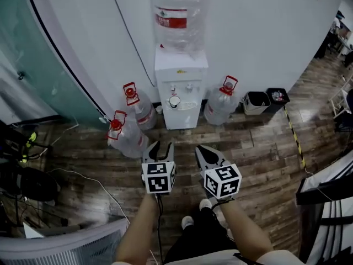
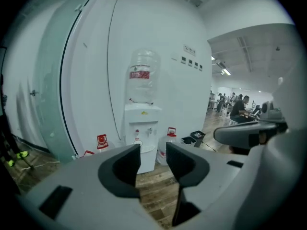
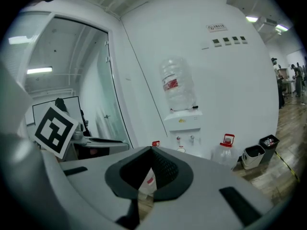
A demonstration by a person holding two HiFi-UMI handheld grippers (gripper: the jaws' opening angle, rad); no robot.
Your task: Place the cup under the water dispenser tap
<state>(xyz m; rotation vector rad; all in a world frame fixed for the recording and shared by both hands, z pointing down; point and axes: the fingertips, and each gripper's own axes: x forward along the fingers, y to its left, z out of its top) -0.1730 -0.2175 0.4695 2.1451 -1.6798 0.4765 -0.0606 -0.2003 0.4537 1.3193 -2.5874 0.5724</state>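
Standing on the ledge of the water dispenser (image 1: 181, 73), the cup (image 1: 174, 101) sits below the taps, at 12 o'clock from both grippers. Left gripper (image 1: 160, 147) jaws are spread (nothing between them). Right gripper (image 1: 203, 152) jaws are pressed together, empty.

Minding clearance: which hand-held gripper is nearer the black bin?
Right. The right hand-held gripper hangs well short and left of the black bin; the left hand-held gripper is farther left.
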